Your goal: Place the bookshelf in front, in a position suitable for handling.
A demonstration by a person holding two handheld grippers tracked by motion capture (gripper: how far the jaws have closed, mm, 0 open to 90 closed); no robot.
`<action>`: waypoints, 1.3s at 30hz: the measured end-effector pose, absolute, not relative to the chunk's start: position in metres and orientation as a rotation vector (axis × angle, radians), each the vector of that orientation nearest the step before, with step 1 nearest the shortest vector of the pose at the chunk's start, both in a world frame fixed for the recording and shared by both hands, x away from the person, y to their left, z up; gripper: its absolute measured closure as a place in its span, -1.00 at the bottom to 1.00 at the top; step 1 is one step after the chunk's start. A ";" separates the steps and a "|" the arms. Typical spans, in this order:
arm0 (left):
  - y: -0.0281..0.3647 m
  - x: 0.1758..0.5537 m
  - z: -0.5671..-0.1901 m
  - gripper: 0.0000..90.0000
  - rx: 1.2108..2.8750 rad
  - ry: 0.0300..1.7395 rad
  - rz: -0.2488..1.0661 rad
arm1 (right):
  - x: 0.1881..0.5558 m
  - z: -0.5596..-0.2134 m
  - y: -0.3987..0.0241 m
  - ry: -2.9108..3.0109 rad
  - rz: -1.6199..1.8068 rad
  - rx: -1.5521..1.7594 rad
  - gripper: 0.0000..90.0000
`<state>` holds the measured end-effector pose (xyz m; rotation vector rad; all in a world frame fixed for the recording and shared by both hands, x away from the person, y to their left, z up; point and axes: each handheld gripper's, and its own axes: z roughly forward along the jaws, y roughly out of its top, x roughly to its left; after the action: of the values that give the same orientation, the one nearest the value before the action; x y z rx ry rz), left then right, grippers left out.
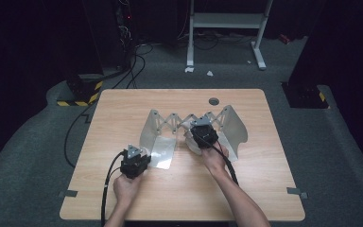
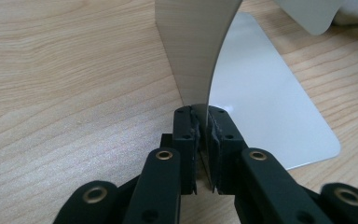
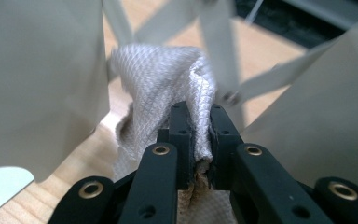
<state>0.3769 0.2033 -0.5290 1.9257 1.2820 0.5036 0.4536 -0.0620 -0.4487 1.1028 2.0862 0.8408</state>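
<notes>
High view: you stand at the near edge of the wooden table [image 1: 123, 189] with a metal folding rack [image 1: 236, 124] spread across its middle, upright panels joined by a scissor lattice at the back. Your left gripper [image 1: 139, 153] sits at the near left end of the rack, beside the flat base plate [image 1: 163, 152] that lies on the wood. Your right gripper [image 1: 202, 131] is pushed in between the middle and right panels. Along your left gripper [image 2: 204, 125], the jaws are pressed together on the lower edge of an upright panel [image 2: 193, 46], which rises straight up between the pads; the base plate [image 2: 270, 107] lies just to the right of it, and bare table [image 2: 65, 84] stretches to the left. Along your right gripper [image 3: 200, 123], the jaws pinch a bunched fold of pale, grid-textured cloth [image 3: 158, 79]. The cloth humps up ahead of the jaws and hangs down below them, sitting between two rack panels [image 3: 37, 84], with the lattice bars [image 3: 219, 46] crossing behind it. Both of your hands grip their tools from the near side, cables trailing back towards you.
</notes>
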 end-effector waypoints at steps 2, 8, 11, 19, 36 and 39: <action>0.203 0.377 -0.529 0.83 1.926 1.281 0.503 | 0.451 -0.438 -0.063 2.067 0.834 1.076 0.85; 0.204 0.377 -0.529 0.83 1.927 1.278 0.503 | 0.445 -0.417 -0.068 2.031 0.831 1.026 0.85; 0.203 0.377 -0.529 0.83 1.925 1.280 0.503 | 0.444 -0.416 -0.071 2.030 0.829 1.027 0.86; 0.203 0.378 -0.529 0.88 1.914 1.300 0.509 | 0.439 -0.453 -0.078 2.050 0.692 1.005 0.86; 0.203 0.378 -0.529 0.89 1.910 1.302 0.507 | 0.433 -0.437 -0.087 1.998 0.676 0.931 0.86; 0.203 0.378 -0.529 0.89 1.911 1.301 0.508 | 0.436 -0.422 -0.087 1.978 0.689 0.910 0.86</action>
<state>0.3779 0.2034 -0.5291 1.9107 1.3014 0.5083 0.4358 -0.0868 -0.4219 0.9104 1.9775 0.6889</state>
